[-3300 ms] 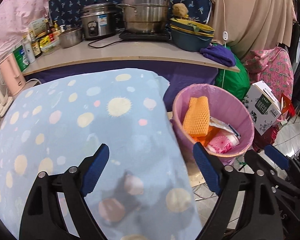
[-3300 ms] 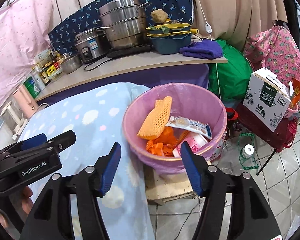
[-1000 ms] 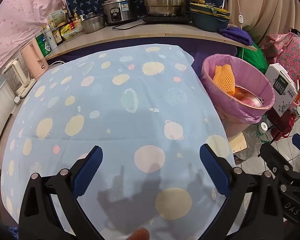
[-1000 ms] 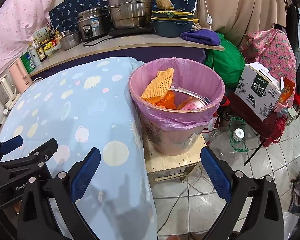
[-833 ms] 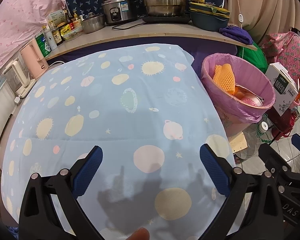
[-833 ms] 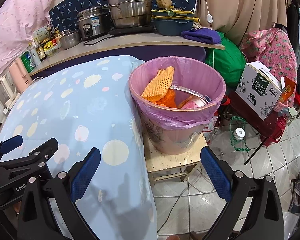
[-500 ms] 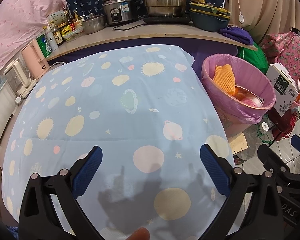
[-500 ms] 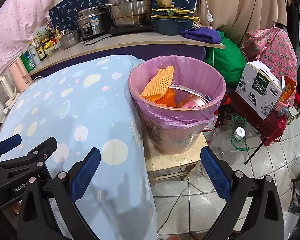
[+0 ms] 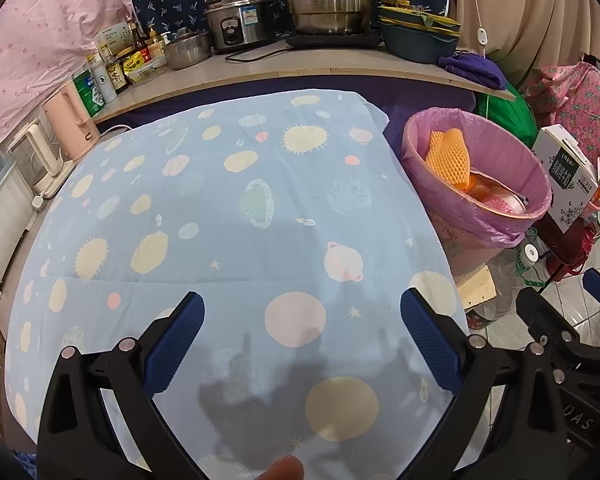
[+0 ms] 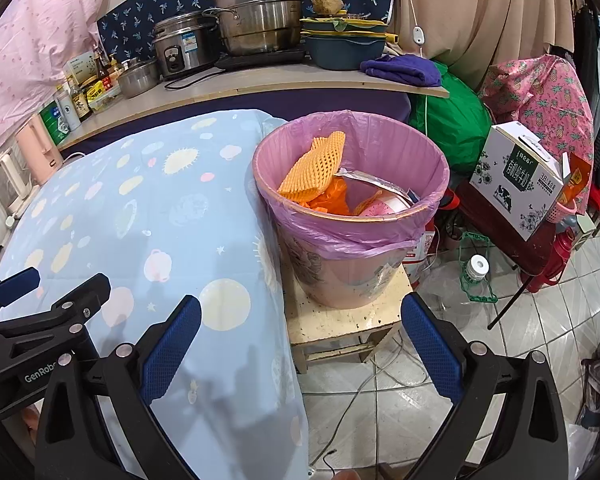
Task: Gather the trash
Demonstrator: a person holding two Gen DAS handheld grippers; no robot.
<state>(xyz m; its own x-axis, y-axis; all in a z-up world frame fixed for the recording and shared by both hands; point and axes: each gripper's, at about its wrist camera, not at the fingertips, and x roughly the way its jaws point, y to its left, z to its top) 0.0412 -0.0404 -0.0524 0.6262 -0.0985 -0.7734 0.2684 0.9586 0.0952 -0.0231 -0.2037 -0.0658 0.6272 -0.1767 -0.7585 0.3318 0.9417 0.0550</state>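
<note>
Left wrist view: left gripper (image 9: pixel 302 334) hovering over the blue planet-print cloth (image 9: pixel 228 216), fingers (image 9: pixel 174 342) spread wide, nothing between them. Same deal in the right wrist view: right gripper (image 10: pixel 300 338) empty, fingers (image 10: pixel 430 342) wide apart, sitting above the cloth edge and the small stool (image 10: pixel 342 322). Trash all in the pink-lined bin (image 10: pixel 350 216) just beside the cloth on that stool: orange foam net (image 10: pixel 314 168) leaning against the inner wall, a foil wrapper (image 10: pixel 374 182) and a pink cup (image 10: pixel 382 208) next to it. Behind, a counter (image 10: pixel 228 86) with a steel steamer pot (image 10: pixel 260 6), rice cooker (image 10: pixel 180 46) and purple towel (image 10: pixel 402 68). White carton (image 10: pixel 516 176) off to the right.
</note>
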